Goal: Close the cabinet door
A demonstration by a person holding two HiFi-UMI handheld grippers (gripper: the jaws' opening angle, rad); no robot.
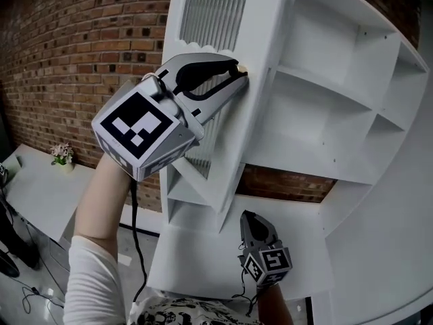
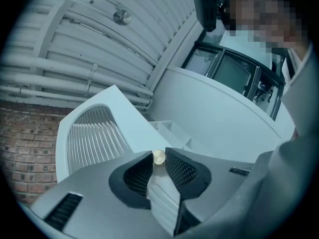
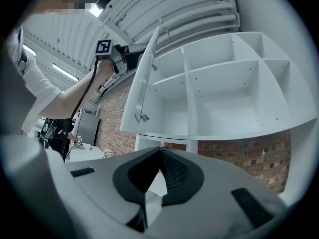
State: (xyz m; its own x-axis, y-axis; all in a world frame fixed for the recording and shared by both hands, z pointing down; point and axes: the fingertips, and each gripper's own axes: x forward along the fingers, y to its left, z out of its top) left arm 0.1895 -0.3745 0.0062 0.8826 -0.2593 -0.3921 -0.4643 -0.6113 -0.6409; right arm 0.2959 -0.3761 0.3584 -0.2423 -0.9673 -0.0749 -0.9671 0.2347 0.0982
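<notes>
At the door's free edge, the left gripper (image 1: pixel 238 72) is clamped on the small brass knob (image 2: pixel 158 157), 1 pad on each side. The cabinet door (image 1: pixel 247 114) stands swung wide, to the left of the open shelves (image 1: pixel 318 100), and its ribbed glass panel (image 1: pixel 215 9) fills most of its frame. Low and near, the right gripper (image 1: pixel 249 217) hangs empty, its 2 jaws together. I judge the door light and free on its hinges. Its frame looks stiff, but the glass is fragile, so a slam is the risk. The knob is the right hold — though round and smooth, so it could slip from the pads.
</notes>
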